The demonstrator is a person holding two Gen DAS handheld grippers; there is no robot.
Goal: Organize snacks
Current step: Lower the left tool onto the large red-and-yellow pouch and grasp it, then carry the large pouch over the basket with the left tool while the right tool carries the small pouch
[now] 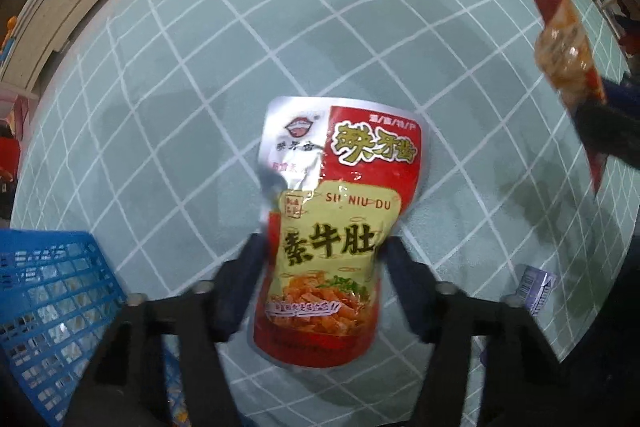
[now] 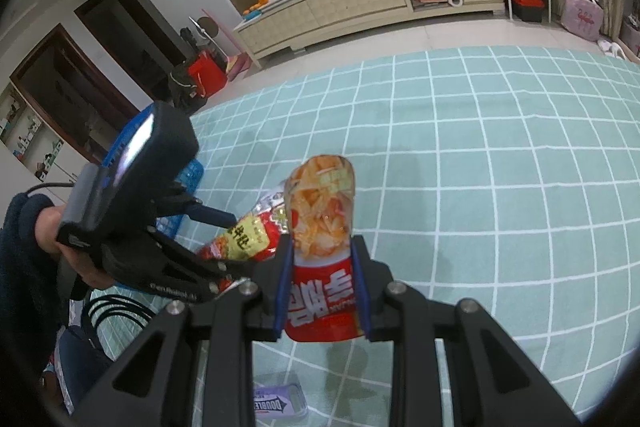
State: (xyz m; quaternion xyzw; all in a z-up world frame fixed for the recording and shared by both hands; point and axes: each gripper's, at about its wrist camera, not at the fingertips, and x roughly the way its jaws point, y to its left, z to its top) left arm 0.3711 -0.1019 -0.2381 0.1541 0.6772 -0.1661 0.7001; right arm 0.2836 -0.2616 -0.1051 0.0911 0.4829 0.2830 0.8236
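I hold a red and yellow snack bag in my left claw. The two fingers press on its sides, one on each side, and the bag hangs straight down over the green checked cloth. The bag is pinched at its middle and looks a bit crumpled there.

My right claw is clamped on another snack bag, red at the bottom and see-through at the top. This one sticks up and away from me.

The blue basket sits on the near left, just beside my left claw. I think that is where the snacks go. To do this well, I should move the left bag over the basket first, keep my squeeze steady, and only let go once it is above the opening.

A small purple packet lies on the cloth near me. It is not in the way. My two claws are near each other, so I must not bump them.
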